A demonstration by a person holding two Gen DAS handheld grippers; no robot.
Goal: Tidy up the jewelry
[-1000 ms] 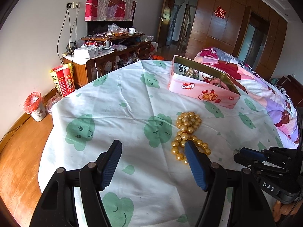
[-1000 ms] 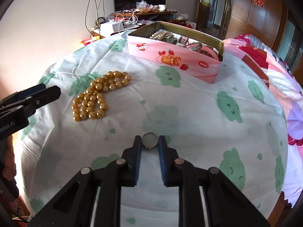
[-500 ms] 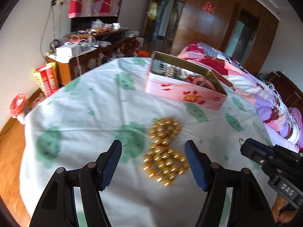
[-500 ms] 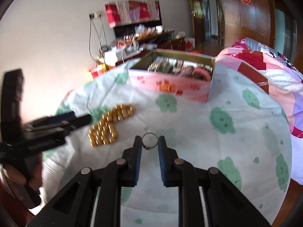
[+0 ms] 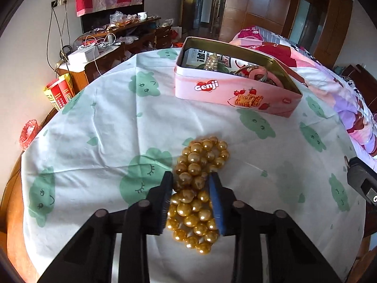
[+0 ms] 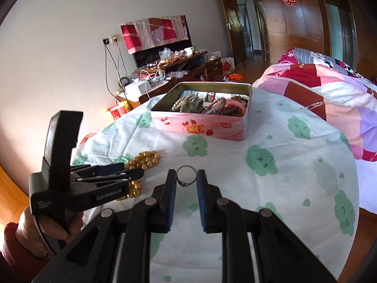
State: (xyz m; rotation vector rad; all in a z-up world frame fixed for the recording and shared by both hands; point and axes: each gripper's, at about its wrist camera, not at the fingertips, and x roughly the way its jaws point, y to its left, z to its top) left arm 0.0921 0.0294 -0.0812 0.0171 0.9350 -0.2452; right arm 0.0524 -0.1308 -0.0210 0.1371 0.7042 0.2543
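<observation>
A gold bead necklace [image 5: 198, 188] lies bunched on the cloth-covered table [image 5: 94, 127]. My left gripper [image 5: 191, 179] has closed around its middle, with beads pressed between the pads. In the right wrist view the left gripper [image 6: 132, 173] sits over the necklace [image 6: 143, 160]. My right gripper [image 6: 186, 176] is shut on a small metal ring [image 6: 186, 175] and holds it above the table. A pink Genji tin [image 5: 235, 89] stands open at the far side with several pieces of jewelry inside; it also shows in the right wrist view [image 6: 202, 125].
A bed with a patchwork quilt [image 6: 325, 89] lies right of the table. A cluttered wooden cabinet [image 5: 113, 44] stands against the far wall. A red bin [image 5: 28, 132] is on the floor to the left.
My left gripper has moved forward over the necklace and closed from wide open onto the beads. My right gripper has lifted further with the ring in it.
</observation>
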